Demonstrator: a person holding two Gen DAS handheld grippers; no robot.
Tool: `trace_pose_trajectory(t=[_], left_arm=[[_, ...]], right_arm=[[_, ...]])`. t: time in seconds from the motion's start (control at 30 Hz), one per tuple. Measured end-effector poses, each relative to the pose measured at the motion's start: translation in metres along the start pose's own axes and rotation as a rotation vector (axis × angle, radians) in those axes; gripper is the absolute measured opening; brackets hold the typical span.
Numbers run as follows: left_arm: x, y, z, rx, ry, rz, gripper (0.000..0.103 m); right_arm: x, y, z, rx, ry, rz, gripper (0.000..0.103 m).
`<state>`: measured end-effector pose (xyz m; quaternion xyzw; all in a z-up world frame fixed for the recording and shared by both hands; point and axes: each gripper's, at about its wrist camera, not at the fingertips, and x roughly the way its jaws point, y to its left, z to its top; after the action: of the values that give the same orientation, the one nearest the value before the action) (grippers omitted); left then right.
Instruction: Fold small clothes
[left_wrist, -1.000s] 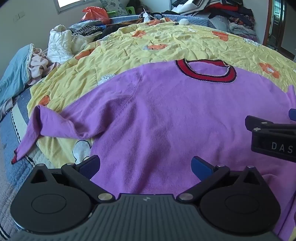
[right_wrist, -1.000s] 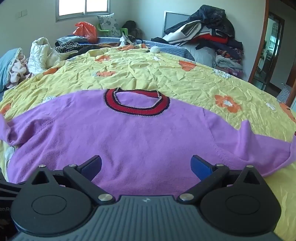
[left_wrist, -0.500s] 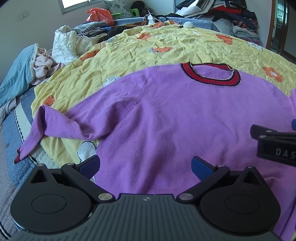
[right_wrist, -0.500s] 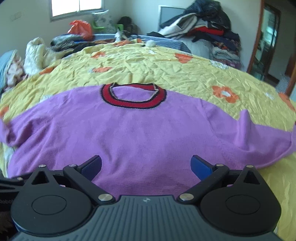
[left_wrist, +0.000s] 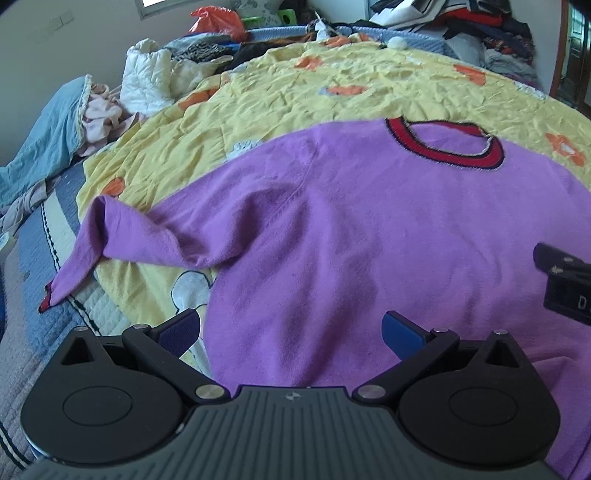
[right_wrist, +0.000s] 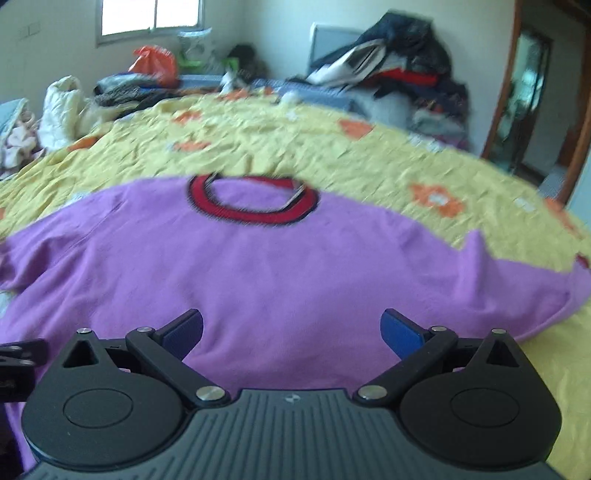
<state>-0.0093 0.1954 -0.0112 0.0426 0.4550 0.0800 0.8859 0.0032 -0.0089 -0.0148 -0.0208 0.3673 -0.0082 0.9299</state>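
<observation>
A purple sweater with a red collar lies flat and face up across the middle of both frames, on a yellow flowered quilt covering a bed. We hold the left hand-held gripper with its jaws spread wide and empty above the hem at the lower centre. Our right hand-held gripper is likewise released and empty. The left sleeve trails off towards the middle left of the left wrist view, its cuff hanging over the quilt edge. To start well, we judge it best to pinch that sleeve near the cuff and bring it across the chest, keeping the body smooth. Piles of clothes sit along the top.
</observation>
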Motion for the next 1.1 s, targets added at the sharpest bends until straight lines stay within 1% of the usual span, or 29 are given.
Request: trace_pose_trajectory(t=[0.07, 0.17, 0.23, 0.3, 0.37, 0.47, 0.57, 0.67, 0.97, 1.03, 1.1], left_arm=[[0.003, 0.001, 0.000, 0.005, 0.009, -0.017, 0.103], [0.008, 0.001, -0.001, 0.012, 0.023, -0.024, 0.103], [0.011, 0.001, -0.001, 0.019, 0.033, -0.033, 0.103], [0.012, 0.001, -0.001, 0.021, 0.037, -0.043, 0.103], [0.014, 0.001, -0.002, 0.022, 0.035, -0.052, 0.103], [0.016, 0.004, 0.000, 0.011, 0.040, -0.089, 0.103], [0.018, 0.007, 0.001, 0.006, 0.039, -0.111, 0.103], [0.022, 0.014, 0.005, -0.001, 0.039, -0.143, 0.103], [0.034, 0.026, 0.016, -0.020, 0.038, -0.167, 0.103], [0.037, 0.024, 0.017, -0.004, 0.046, -0.160, 0.103], [0.037, 0.021, 0.018, 0.016, 0.051, -0.149, 0.103]], right_arm=[[0.004, 0.000, 0.002, 0.014, 0.027, 0.014, 0.103], [0.009, 0.001, 0.002, 0.017, 0.055, -0.029, 0.103], [0.013, 0.002, 0.002, -0.009, 0.073, -0.059, 0.103], [0.012, 0.002, 0.003, -0.011, 0.074, -0.081, 0.103], [0.008, -0.001, 0.005, 0.021, 0.070, -0.063, 0.103], [0.002, 0.001, 0.009, 0.021, 0.049, -0.075, 0.103], [0.001, -0.001, 0.013, 0.054, 0.052, -0.061, 0.103], [0.004, 0.005, 0.017, 0.031, 0.064, -0.104, 0.103], [0.012, 0.020, 0.020, 0.007, 0.077, -0.125, 0.103], [0.010, 0.018, 0.022, 0.008, 0.059, -0.128, 0.103], [0.003, 0.014, 0.024, 0.014, 0.021, -0.136, 0.103]])
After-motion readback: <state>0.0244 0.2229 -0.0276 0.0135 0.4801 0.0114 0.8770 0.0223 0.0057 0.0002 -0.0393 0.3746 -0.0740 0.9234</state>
